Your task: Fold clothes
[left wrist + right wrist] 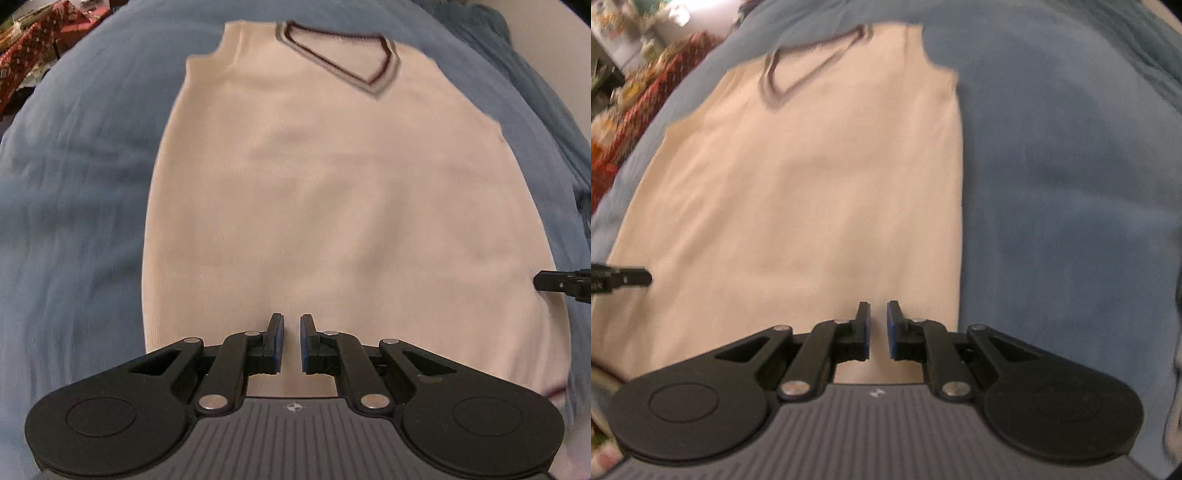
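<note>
- Blue sheet (74, 221): a soft, lightly creased cover that fills most of both views and lies under everything else (whether it covers a bed cannot be told).
- Vest (314, 203): a cream, sleeveless knit spread flat, front up, on the sheet; V-neck (340, 55) at the far end, trimmed with a dark maroon stripe and a grey one; the near hem runs under both tools, with a dark stripe at its near right corner in the left view.
- Red patterned cloth (639, 96): bunched beyond the sheet's far left edge.
- Left hand-held gripper (291, 343): above the hem, its blue pads nearly together, a thin gap showing, nothing between them.
- Right hand-held gripper (878, 330): above the hem near the vest's right edge, likewise nearly together and empty.
</note>
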`<state>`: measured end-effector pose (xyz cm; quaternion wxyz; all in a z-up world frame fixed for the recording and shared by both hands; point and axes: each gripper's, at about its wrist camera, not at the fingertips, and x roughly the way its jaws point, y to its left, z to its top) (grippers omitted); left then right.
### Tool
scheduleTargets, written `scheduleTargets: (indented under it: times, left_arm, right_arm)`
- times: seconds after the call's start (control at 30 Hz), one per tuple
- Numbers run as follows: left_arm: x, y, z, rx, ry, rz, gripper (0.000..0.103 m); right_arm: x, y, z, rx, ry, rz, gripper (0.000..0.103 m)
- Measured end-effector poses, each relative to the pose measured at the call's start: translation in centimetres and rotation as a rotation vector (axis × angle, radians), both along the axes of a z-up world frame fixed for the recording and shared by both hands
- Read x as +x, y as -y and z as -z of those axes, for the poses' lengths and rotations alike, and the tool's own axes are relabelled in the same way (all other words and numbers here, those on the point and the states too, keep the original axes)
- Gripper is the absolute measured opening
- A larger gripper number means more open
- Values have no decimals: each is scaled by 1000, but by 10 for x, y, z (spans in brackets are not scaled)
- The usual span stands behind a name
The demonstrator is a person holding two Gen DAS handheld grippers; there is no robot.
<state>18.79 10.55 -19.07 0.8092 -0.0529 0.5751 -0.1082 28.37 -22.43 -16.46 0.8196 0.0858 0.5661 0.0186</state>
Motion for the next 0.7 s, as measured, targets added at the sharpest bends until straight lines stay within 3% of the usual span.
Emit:
scheduleTargets:
  times: [0.2, 0.37, 0.47, 0.63, 0.7]
  left_arm:
    - [-40, -3, -11, -14, -31, -14, 7]
    - [-27, 31, -23, -100, 30, 6, 7]
    - [-6, 65, -20, -158, 49, 31, 7]
    - [0, 116, 1, -230, 5, 113, 7]
    - [-10, 127, 8, -211, -4, 152, 7]
  right_arm:
    - [-56, -18, -2, -14, -73, -50, 11]
    - [-48, -35, -23, 9, 17, -48, 12]
    - [-34, -52, -20, 7, 34, -65, 12]
    - [-38, -69, 3, 24, -13, -63, 12]
    - [-46, -71, 10, 36, -41, -65, 12]
